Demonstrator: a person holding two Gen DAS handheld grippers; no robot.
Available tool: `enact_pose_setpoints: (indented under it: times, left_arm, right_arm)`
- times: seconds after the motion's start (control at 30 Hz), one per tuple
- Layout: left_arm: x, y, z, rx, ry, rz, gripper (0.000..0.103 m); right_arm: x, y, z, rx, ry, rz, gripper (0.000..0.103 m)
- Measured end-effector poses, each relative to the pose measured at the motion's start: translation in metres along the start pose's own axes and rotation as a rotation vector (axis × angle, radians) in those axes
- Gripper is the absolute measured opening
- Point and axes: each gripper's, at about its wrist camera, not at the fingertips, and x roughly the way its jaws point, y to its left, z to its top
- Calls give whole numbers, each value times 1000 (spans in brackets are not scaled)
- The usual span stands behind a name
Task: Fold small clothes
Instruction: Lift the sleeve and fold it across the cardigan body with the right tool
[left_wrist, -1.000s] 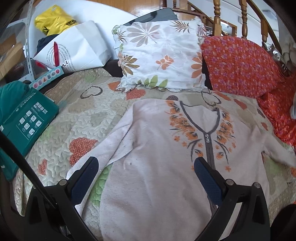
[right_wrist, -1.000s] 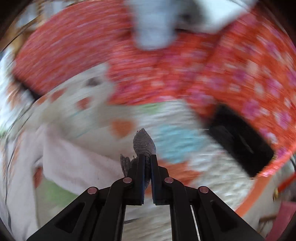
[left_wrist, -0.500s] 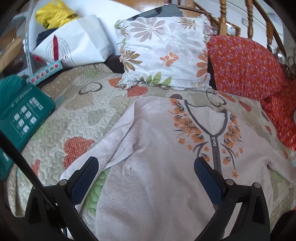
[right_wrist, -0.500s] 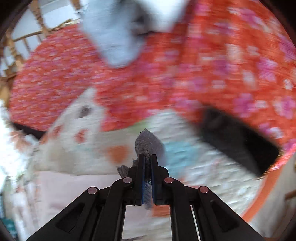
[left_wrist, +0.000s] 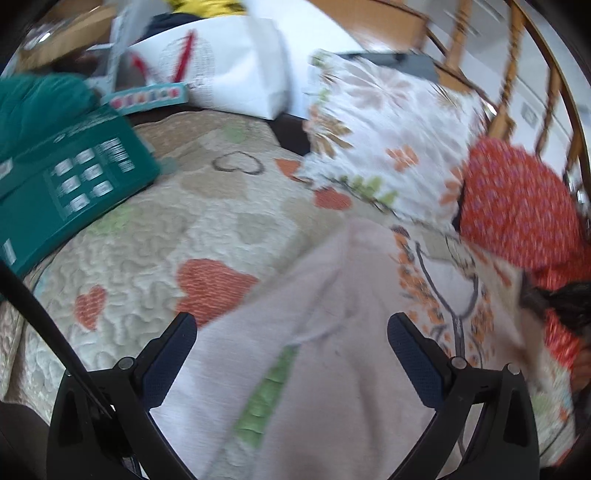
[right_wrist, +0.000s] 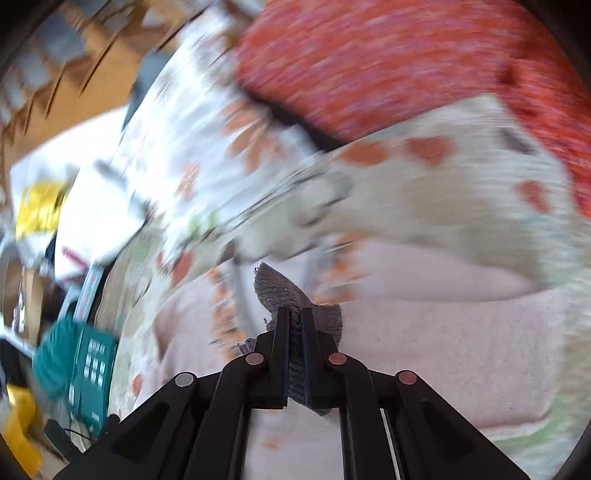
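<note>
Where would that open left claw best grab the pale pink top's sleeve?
Probably at the sleeve's lower end, coming down from above with the left gripper, one finger on each side of its width. The sleeve lies flat and narrow on the quilt, angled away from the top's body, so its edge should pinch easily.

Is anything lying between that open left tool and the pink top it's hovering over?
Nothing visible. The left tool is open right above the pink top, with only bare fabric between its pads.

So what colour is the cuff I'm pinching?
Grey knit cuff, clearest in the right wrist view.
</note>
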Motion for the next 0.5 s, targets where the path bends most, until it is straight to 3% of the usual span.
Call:
enact_pose_setpoints:
  times: [0.23,0.33,0.5]
  left_arm:
    - [1,61,8,-229,8,11,103]
    - [0,75,10,-278,4,23,103]
    - [0,87,11,-315,-1,37,103]
  right_arm:
    - [107,96,-31,-73,120,37,5]
    - [149,126,-43,-92,161,34,5]
    - [193,145,-49,-65,200,20,6]
